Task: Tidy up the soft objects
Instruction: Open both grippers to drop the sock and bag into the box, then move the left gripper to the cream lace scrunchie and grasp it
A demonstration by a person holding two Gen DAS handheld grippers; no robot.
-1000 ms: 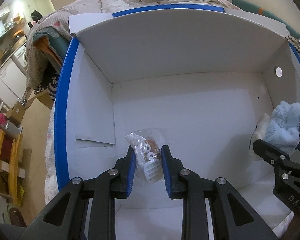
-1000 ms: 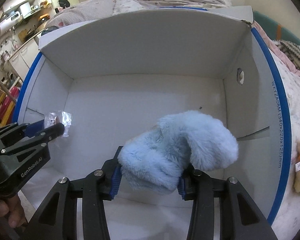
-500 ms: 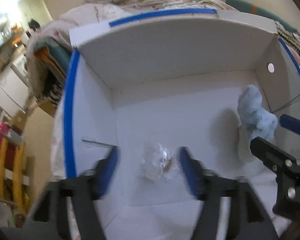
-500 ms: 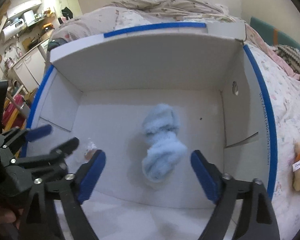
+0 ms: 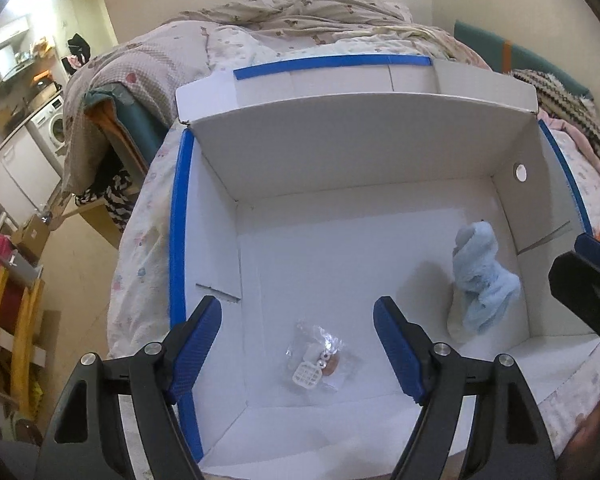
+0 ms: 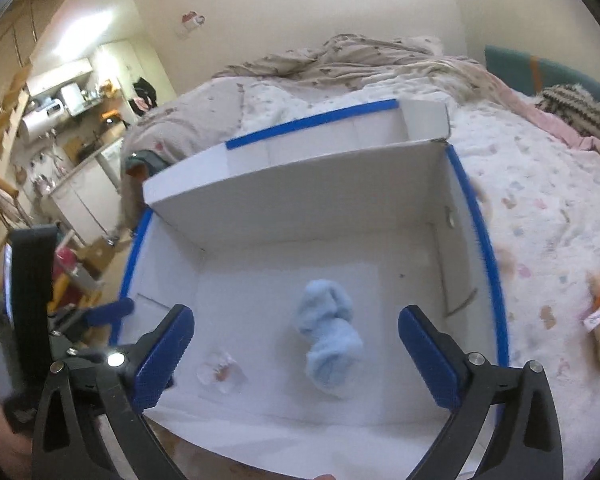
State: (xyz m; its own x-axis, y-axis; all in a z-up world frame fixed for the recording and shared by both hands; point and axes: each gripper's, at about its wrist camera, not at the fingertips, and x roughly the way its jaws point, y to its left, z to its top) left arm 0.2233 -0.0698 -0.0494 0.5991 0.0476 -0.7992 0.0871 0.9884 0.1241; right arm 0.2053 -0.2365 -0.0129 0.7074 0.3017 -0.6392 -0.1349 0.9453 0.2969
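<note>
I am holding both the left claw (image 5: pixel 298 342) and right claw (image 6: pixel 296 354) wide open, gripping nothing. The fluffy blue plush (image 6: pixel 330 340) is looking light and squashy, so I am planning to pinch its thick middle. The small plastic bag (image 5: pixel 318 358) is seeming slippery.

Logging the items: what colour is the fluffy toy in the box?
Light blue; the fluffy toy shows best in the right wrist view.
</note>
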